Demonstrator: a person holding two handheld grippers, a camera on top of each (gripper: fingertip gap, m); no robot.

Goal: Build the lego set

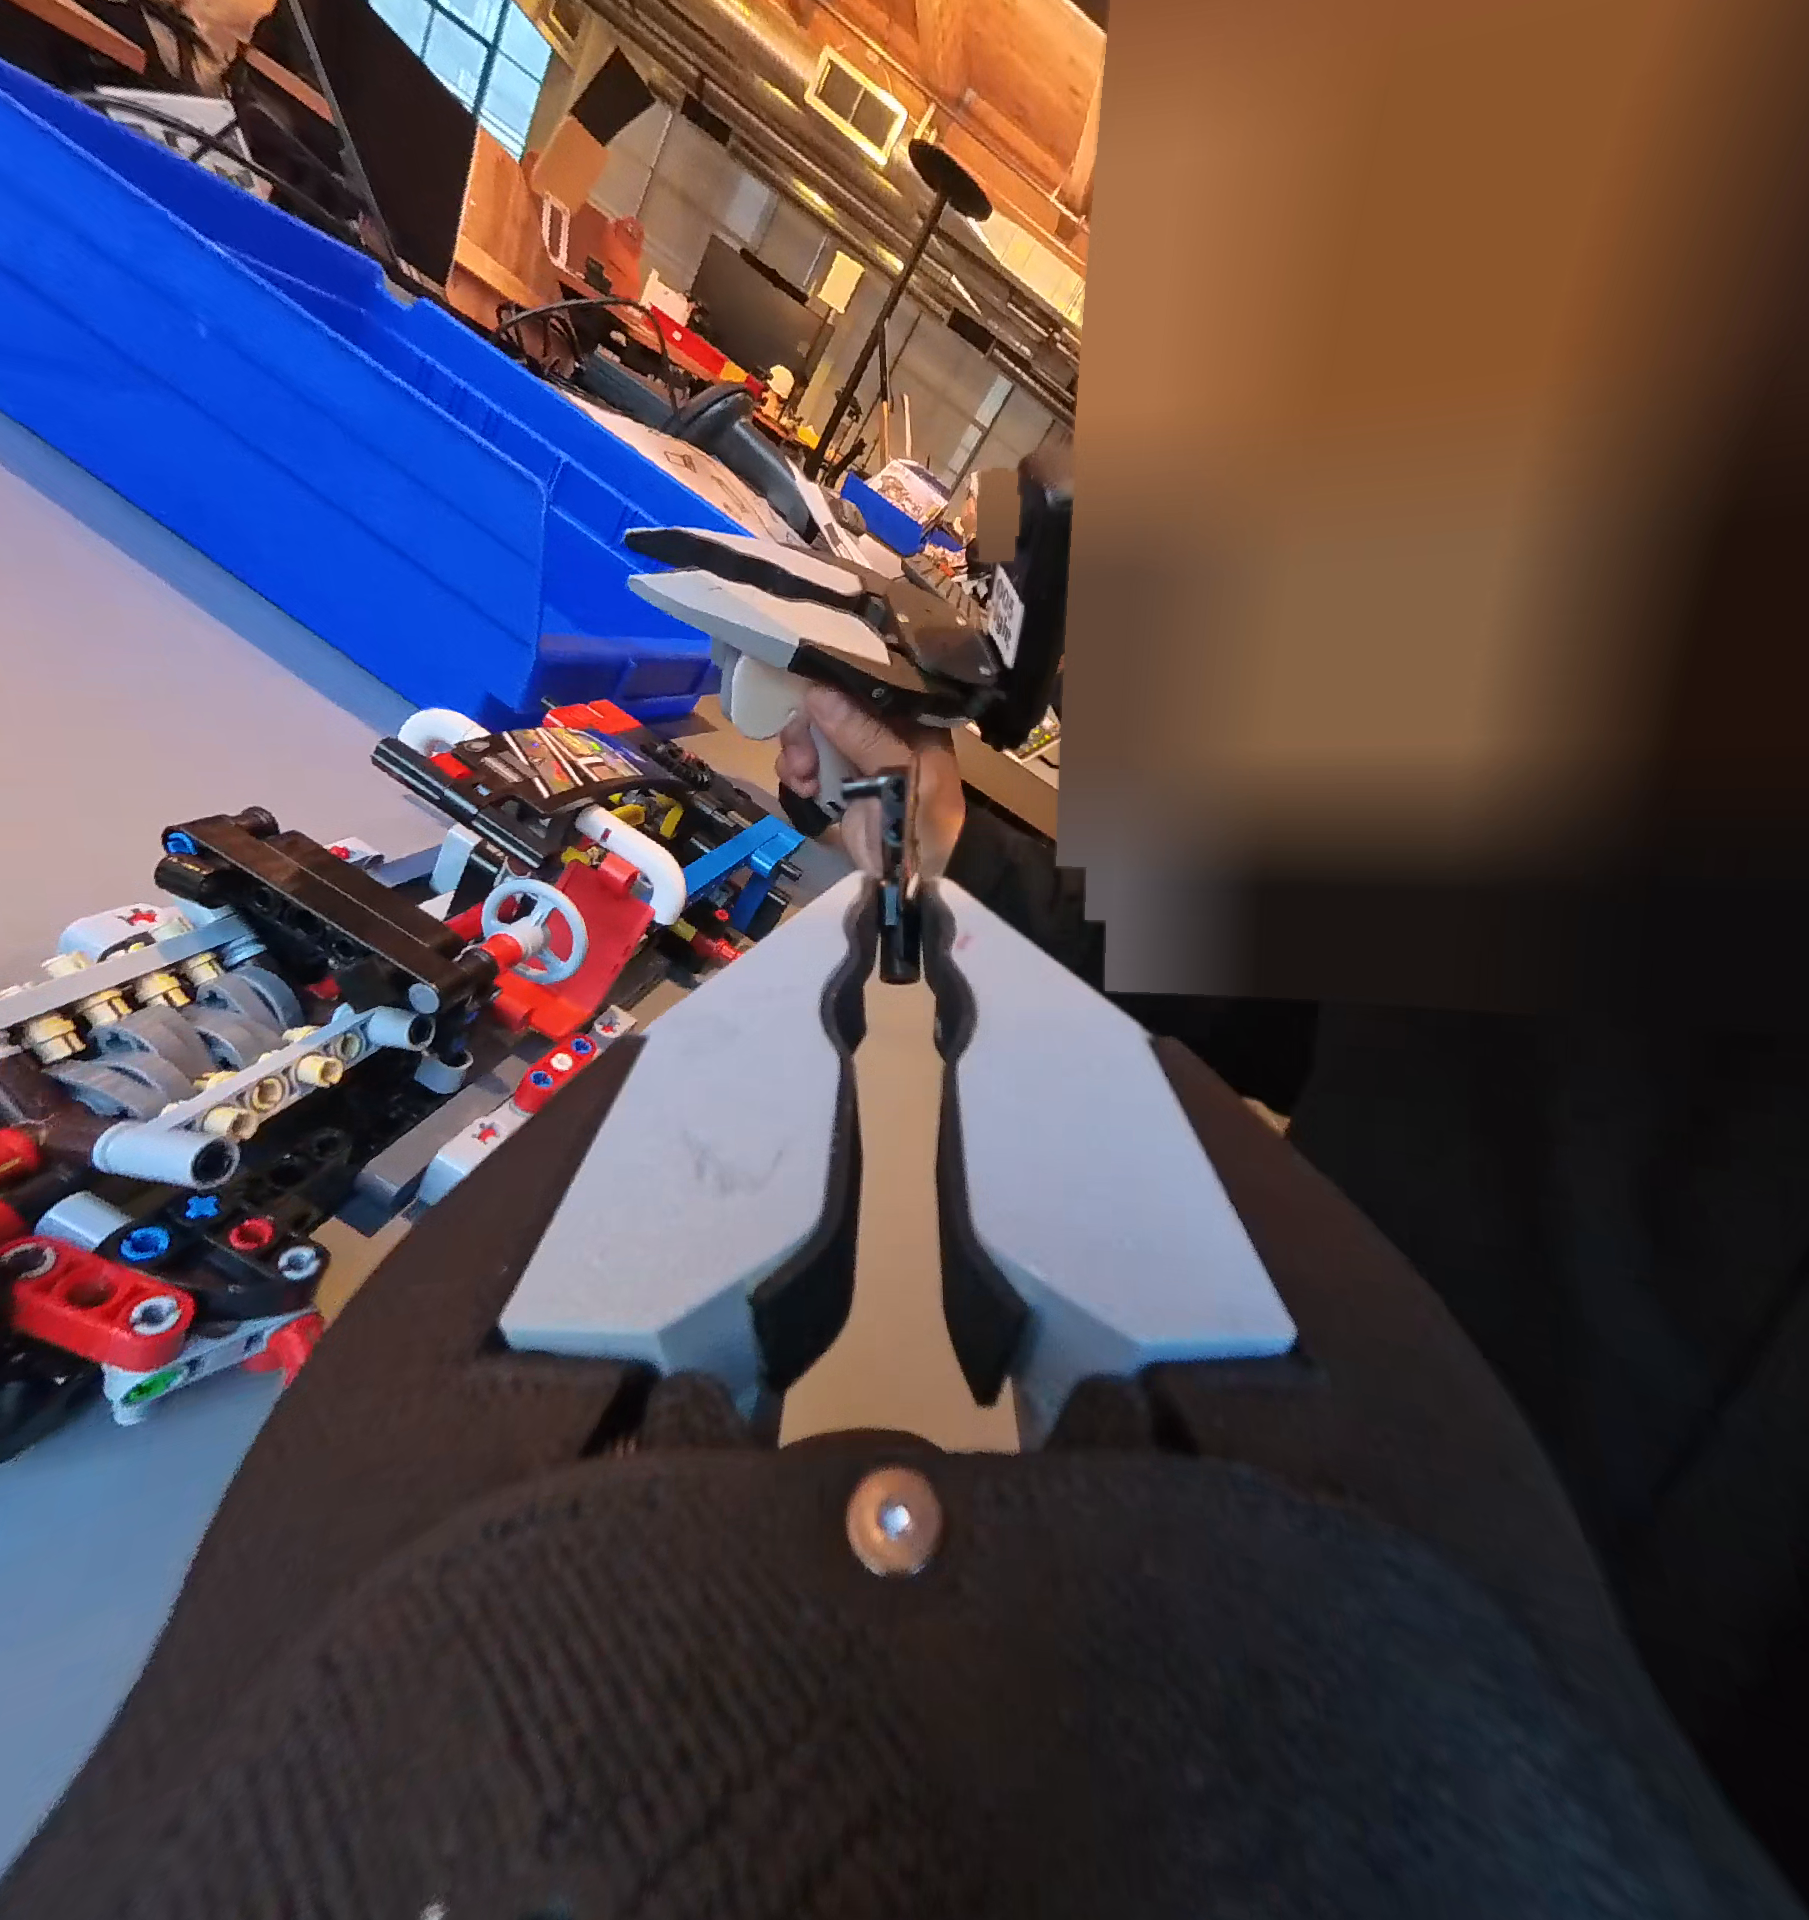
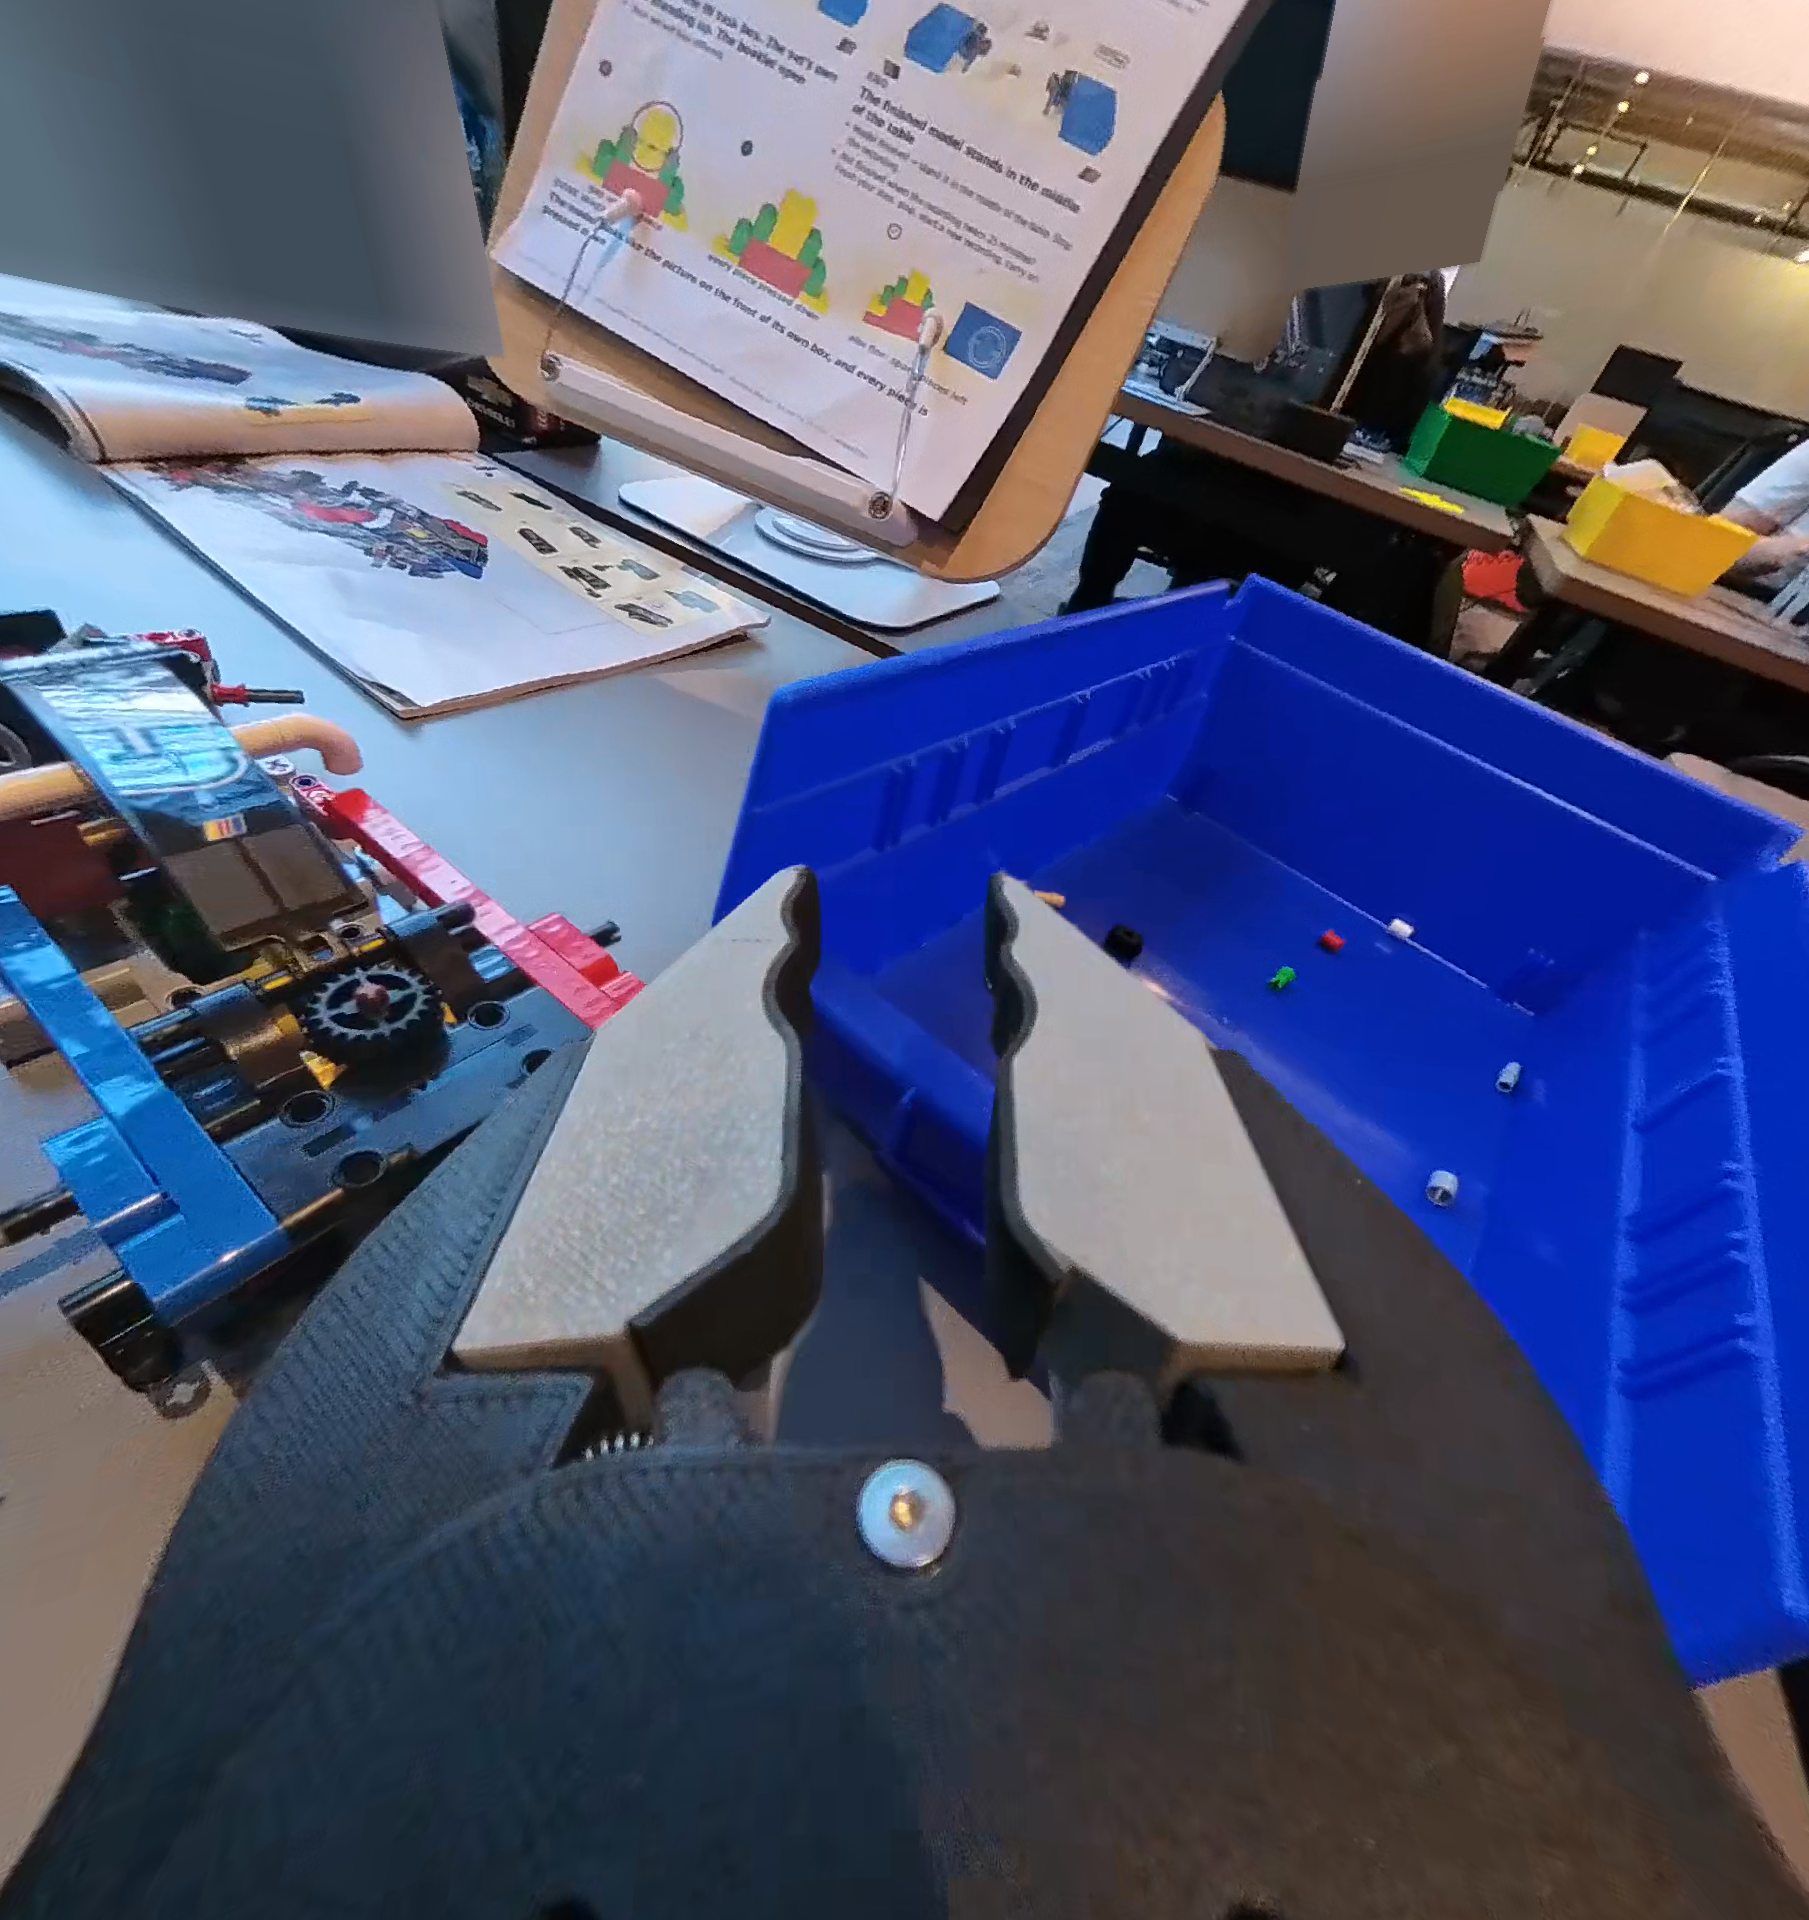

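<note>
While our left gripper (image 1: 895,914) pinches a small black pin piece (image 1: 892,883), the right gripper (image 2: 900,935) hangs open and empty over the blue bin (image 2: 1399,790). Light, stiff, slippery bits; we'd grab midway. The car model (image 1: 360,987) sits on the surface (image 1: 100,675).

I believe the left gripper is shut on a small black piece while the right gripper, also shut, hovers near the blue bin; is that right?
Not quite: the right gripper is open, not shut. The right wrist view shows its fingers apart with nothing between them, near the blue bin. The rest holds: in the left wrist view the left gripper is shut on the small black piece.
</note>
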